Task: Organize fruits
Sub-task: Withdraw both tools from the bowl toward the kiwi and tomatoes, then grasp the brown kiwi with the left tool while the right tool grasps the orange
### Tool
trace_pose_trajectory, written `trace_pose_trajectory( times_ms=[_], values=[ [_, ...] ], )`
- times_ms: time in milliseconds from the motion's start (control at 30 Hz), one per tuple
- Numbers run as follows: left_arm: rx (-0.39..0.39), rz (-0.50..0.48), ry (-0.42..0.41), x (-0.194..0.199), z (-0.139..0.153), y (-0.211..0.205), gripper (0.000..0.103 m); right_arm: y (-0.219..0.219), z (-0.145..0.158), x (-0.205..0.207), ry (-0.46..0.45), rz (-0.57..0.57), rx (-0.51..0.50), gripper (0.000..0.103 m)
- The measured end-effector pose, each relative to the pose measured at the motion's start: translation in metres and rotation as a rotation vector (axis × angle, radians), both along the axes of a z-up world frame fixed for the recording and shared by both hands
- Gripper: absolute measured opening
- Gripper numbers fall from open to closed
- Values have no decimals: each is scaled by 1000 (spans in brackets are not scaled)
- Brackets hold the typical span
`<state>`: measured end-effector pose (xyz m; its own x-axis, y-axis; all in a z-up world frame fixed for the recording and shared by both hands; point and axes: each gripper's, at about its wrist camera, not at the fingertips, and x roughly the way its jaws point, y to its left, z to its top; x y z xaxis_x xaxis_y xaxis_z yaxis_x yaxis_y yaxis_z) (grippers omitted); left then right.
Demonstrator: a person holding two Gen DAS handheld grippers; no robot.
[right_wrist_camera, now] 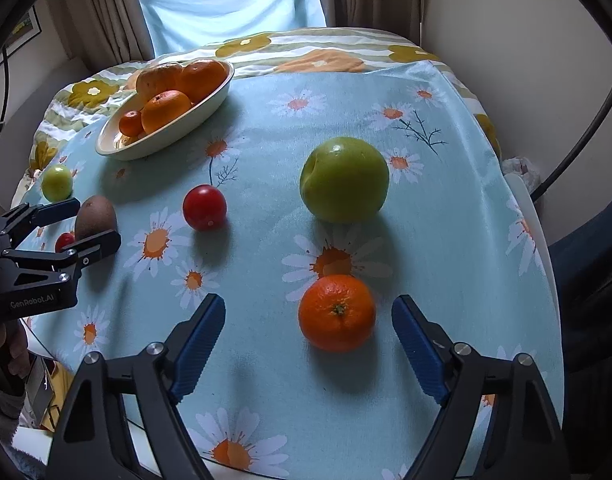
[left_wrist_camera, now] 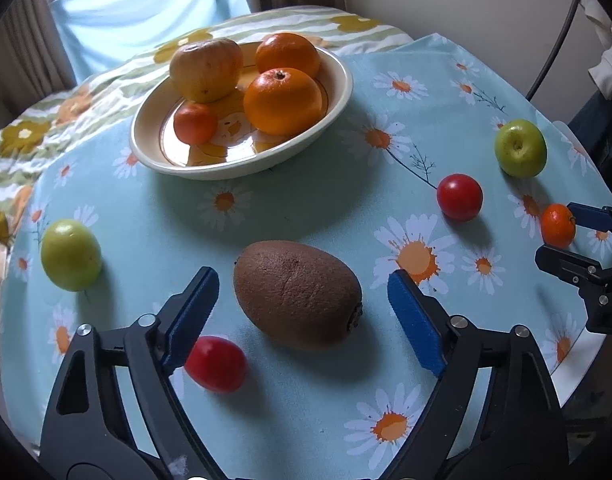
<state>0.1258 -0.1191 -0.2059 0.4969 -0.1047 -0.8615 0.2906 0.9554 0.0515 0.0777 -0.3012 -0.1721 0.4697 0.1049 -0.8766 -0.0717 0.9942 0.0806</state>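
In the left wrist view my left gripper (left_wrist_camera: 302,300) is open, its fingers either side of a brown kiwi (left_wrist_camera: 296,294) lying on the cloth. A red tomato (left_wrist_camera: 216,364) lies by the left finger. In the right wrist view my right gripper (right_wrist_camera: 308,328) is open around a small mandarin (right_wrist_camera: 337,312), not touching it. A green apple (right_wrist_camera: 344,179) and a red tomato (right_wrist_camera: 204,207) lie beyond. The cream bowl (left_wrist_camera: 338,92) holds two oranges, a small mandarin and a yellowish apple.
A small green apple (left_wrist_camera: 71,255) lies at the left of the round table. The table's daisy-print cloth (left_wrist_camera: 306,208) drops off at the near and right edges. Curtains and a wall stand behind the table. A chair back (right_wrist_camera: 522,200) shows at the right.
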Motion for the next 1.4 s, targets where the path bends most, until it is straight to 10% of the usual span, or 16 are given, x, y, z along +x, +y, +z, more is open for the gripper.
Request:
trace_pose_trajectory(
  times_ms=[200,1033,1400],
  values=[
    [21,10,14,2,-3,0,67,-2,-2,-2,11,-19,-7,75],
    [-17,34,12,-5,7,3,64,-7,-5,0,14,-22,-43,36],
    [-46,66,-20,-14,35,11,64,-1,10,1,-7,20,-31,35]
  ],
)
